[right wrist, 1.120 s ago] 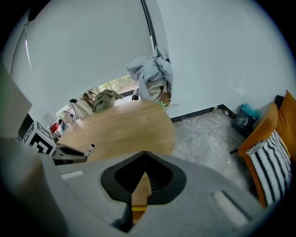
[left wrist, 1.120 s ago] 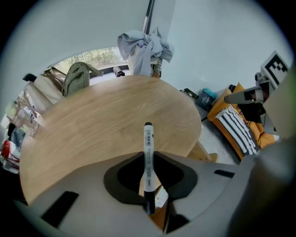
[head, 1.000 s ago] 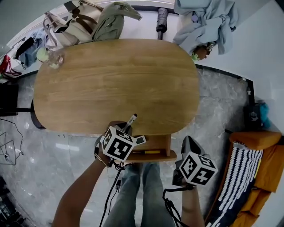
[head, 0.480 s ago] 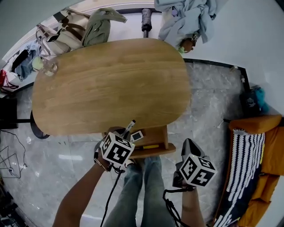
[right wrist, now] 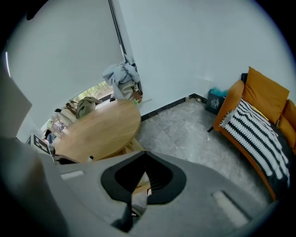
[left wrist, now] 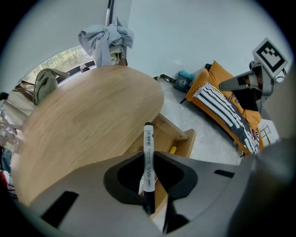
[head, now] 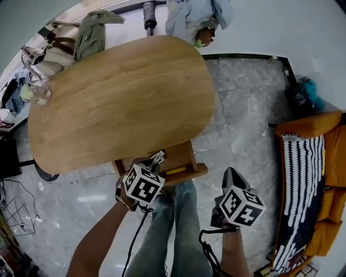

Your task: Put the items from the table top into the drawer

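Observation:
A black-and-white marker pen stands upright between the jaws of my left gripper, which is shut on it. In the head view that gripper hangs over the open wooden drawer under the near edge of the oval wooden table, the pen's tip pointing at the table. A yellow item lies in the drawer. My right gripper hangs over the floor to the right of the drawer, jaws together, holding nothing.
A glass vessel stands at the table's far left edge. Bags and a heap of clothes lie beyond the table. An orange sofa with a striped cushion is at the right. The person's legs are below the drawer.
The pen's tip has come from over the table's near edge to over the open drawer. The head view has swung, so the table now lies further left and more tilted.

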### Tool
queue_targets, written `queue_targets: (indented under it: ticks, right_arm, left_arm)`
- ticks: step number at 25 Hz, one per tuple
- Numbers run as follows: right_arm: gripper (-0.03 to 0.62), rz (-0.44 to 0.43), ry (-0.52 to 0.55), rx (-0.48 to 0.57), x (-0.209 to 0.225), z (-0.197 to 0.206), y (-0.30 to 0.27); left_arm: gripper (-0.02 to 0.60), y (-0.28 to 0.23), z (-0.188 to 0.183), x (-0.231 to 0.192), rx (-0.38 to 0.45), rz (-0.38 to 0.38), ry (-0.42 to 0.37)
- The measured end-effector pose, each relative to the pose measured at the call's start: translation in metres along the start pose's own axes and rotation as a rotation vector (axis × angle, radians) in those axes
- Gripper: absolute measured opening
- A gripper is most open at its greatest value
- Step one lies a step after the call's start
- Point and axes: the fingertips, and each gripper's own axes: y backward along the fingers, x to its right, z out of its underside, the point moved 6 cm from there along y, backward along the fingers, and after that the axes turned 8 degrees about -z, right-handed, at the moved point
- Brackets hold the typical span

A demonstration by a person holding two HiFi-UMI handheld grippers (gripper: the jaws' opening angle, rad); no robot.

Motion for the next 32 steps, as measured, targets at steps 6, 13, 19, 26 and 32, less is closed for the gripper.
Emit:
queue_targets:
  ticks: [6,13,19,26,32]
  right_arm:
    - [0.005,0.037,-0.064,0.001,0.021,0.012,-0.002]
    - [0.005,0.079,-0.117,0.019,0.032,0.015,-0.002]
    - [0.005,0.123,-0.135,0.034,0.059,0.021,0.003]
    - [0.005,0.163,-0.214,0.014,0.073,0.048,0.013]
    - [0.005,0.135,-0.185,0.022,0.062,0.029,0.014]
  left_arm:
    - [0.064,-0.024,0.004,0.02,-0.048,0.034,-0.073]
    - [0.064,-0.052,0.017,0.031,-0.086,0.082,-0.123]
    - [0.064,-0.078,0.021,0.041,-0.11,0.095,-0.137]
    - [0.091,-0.087,0.024,0.051,-0.129,0.106,-0.16]
    - [0.114,-0.068,0.013,0.044,-0.113,0.098,-0.118]
